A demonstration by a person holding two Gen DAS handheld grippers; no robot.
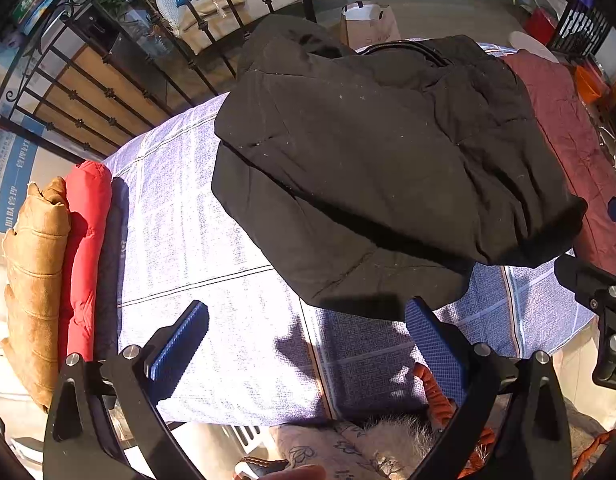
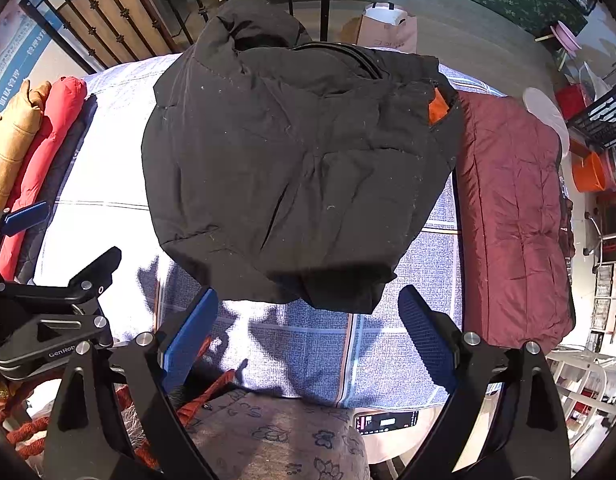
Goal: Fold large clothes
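Blue ribbed pads line both of our tools, and both stand spread wide with nothing between them: the left tool (image 1: 305, 344) and the right tool (image 2: 308, 332) hover side by side over the near edge of the bed (image 1: 235, 344), clear of the cloth. Below them, at the very near edge, we see a floral-patterned fabric (image 2: 275, 436), a bit of fur trim and an orange cord; what these belong to we cannot tell.

Just beyond the fingertips, on the checked blue-and-white sheet, lies the black padded jacket (image 2: 299, 160). It sits bunched into a rough, thick bundle near the middle of the bed, its near hem rounded and just past our tools, its hood or collar heaped at the far end against the iron bed rail (image 1: 107, 92). A small orange patch shows at its right edge.

On the left edge of the bed lie a tan padded garment (image 1: 35, 272), a red one (image 1: 87, 248) and a dark one, stacked in a row. On the right lies a maroon quilted piece (image 2: 512, 216).

We judge the jacket partly folded but loose, so the step in hand is tidying or completing the fold. The next move calls for lowering both tools to the near hem, closing on its corners, and carrying it evenly towards the far end so the puffy layers do not slide apart.
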